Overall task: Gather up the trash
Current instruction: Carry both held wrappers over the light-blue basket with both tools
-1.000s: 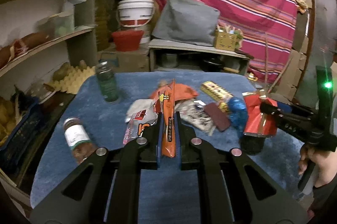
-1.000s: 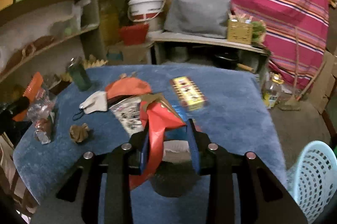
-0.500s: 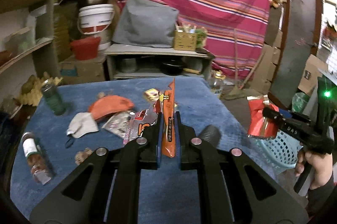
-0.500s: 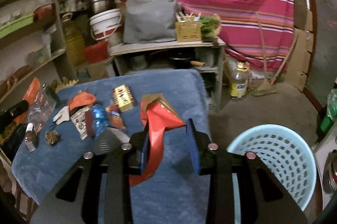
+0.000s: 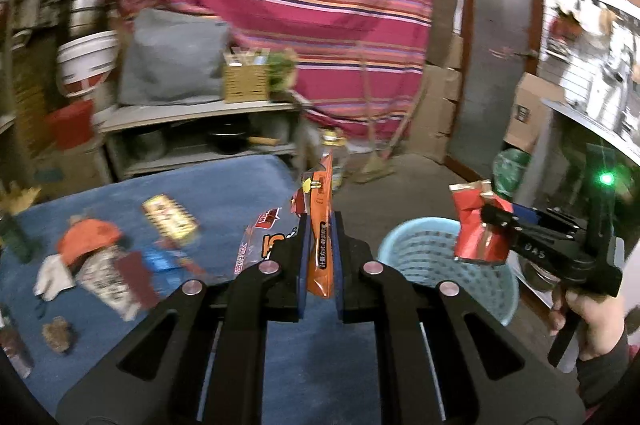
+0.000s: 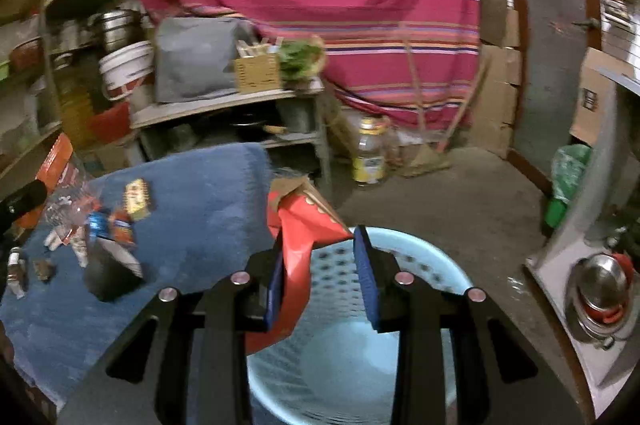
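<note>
My left gripper (image 5: pixel 319 253) is shut on an orange snack wrapper (image 5: pixel 320 221) and holds it above the right edge of the blue-clothed table (image 5: pixel 224 185). My right gripper (image 6: pixel 320 273) stands directly over a light blue perforated basket (image 6: pixel 424 261). Its jaws are spread apart, and a crumpled red wrapper (image 6: pixel 298 253) still hangs against the left pad. The right gripper also shows in the left wrist view (image 5: pixel 486 221) with the red wrapper (image 5: pixel 476 229) above the basket (image 5: pixel 420 253). More trash lies on the table: a yellow packet (image 5: pixel 170 217), an orange wrapper (image 5: pixel 88 241) and printed wrappers (image 5: pixel 112 277).
A shelf unit (image 6: pixel 224 105) with a grey cushion and a wicker box stands behind the table. A yellow-labelled bottle (image 6: pixel 370 155) and a broom stand on the floor. A green bag (image 6: pixel 568 181) and steel pots (image 6: pixel 604 289) are at the right.
Both grippers swung right, away from the table. The right gripper came over the basket and its jaws opened wider around the red wrapper. The left gripper kept its hold on the orange wrapper.
</note>
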The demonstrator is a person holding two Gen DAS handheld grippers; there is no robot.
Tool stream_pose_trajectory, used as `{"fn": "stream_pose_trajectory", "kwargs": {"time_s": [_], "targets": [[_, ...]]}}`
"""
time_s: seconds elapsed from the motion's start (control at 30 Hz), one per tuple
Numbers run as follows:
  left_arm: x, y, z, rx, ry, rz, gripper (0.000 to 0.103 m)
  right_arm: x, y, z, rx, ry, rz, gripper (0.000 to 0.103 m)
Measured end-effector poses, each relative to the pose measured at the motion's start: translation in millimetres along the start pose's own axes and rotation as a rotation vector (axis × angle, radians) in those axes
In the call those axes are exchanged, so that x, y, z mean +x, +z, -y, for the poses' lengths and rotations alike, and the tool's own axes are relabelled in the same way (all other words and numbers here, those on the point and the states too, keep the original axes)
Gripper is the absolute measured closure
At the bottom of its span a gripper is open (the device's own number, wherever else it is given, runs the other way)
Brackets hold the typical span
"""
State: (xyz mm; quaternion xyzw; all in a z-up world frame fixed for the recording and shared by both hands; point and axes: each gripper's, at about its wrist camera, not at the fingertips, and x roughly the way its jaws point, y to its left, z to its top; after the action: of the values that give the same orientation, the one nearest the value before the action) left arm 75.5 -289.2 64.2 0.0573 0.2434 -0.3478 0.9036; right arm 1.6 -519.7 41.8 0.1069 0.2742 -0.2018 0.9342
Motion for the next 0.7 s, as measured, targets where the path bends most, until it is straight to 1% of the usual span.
{"fn": "stream_pose_trajectory", "kwargs": {"time_s": [0.07,0.17,0.27,0.4,0.53,0.63,0.7], "targets": [[14,0,24,0.023,-0.035,-0.011,0.094,1,-3,13,0.006,-0.034,-0.008,0.07],[33,-1,50,0.029,-0.089,-0.037,0.094,2,-9,35,0.022,-0.074,-0.017,0.07],[53,-4,71,0.044,-0.119,-0.056,0.094,4,-13,56,0.041,-0.106,-0.027,0.07],[76,-11,97,0.086,-0.139,-0.08,0.093,9,-21,79,0.076,-0.13,-0.042,0.07],[100,-26,131,0.164,-0.144,-0.093,0.093,15,-31,91,0.097,-0.14,-0.058,0.07],[113,-32,146,0.181,-0.163,-0.107,0.091,16,-36,95,0.094,-0.15,-0.061,0.07],[122,-34,151,0.172,-0.179,-0.116,0.09,17,-39,98,0.096,-0.155,-0.065,0.07]]}}
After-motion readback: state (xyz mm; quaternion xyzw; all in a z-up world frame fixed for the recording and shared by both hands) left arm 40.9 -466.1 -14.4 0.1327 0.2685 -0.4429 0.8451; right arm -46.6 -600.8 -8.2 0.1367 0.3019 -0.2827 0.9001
